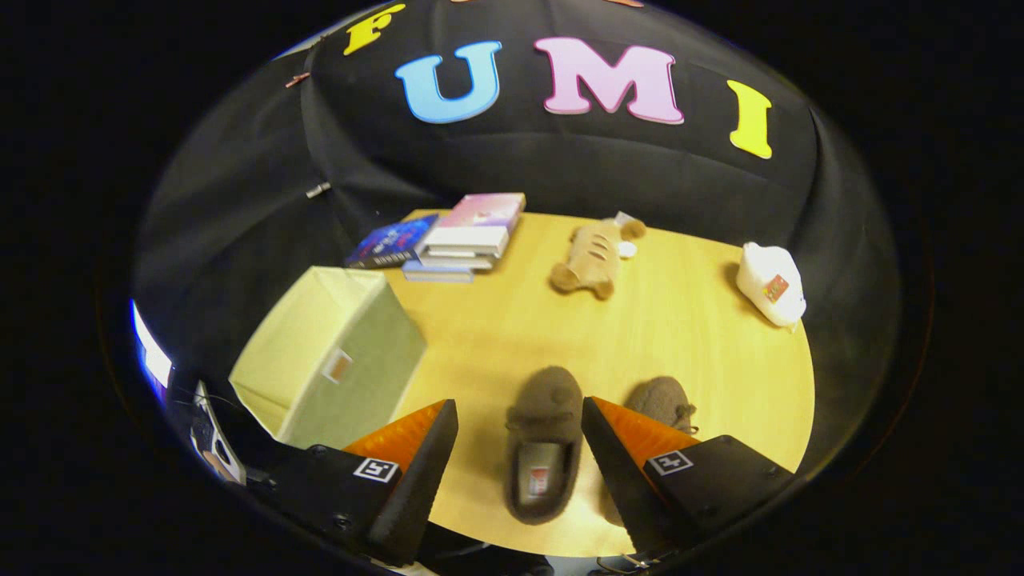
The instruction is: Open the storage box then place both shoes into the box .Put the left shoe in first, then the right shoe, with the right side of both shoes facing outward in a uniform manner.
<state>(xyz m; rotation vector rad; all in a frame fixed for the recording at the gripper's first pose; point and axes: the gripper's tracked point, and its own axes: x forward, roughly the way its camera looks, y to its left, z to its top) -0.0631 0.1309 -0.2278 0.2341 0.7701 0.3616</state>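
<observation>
Flanking one slipper (544,448), parted tongs (520,416).

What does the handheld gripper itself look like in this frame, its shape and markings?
The gripper has two wedge-shaped fingers tapering forward, inner faces finely ribbed. Each sits on a boxy black mount with visible screws and a small square black-and-white marker tag. No cables are visible on it.

A staged recording booth, not a lived-in room — black cloth wall (560,172) draped behind a round wooden table (680,320) set with household props: a stack of books (468,236), a plush toy (592,256), a white cap (770,284), a fabric storage box (336,352) and brown slippers (544,448).
</observation>
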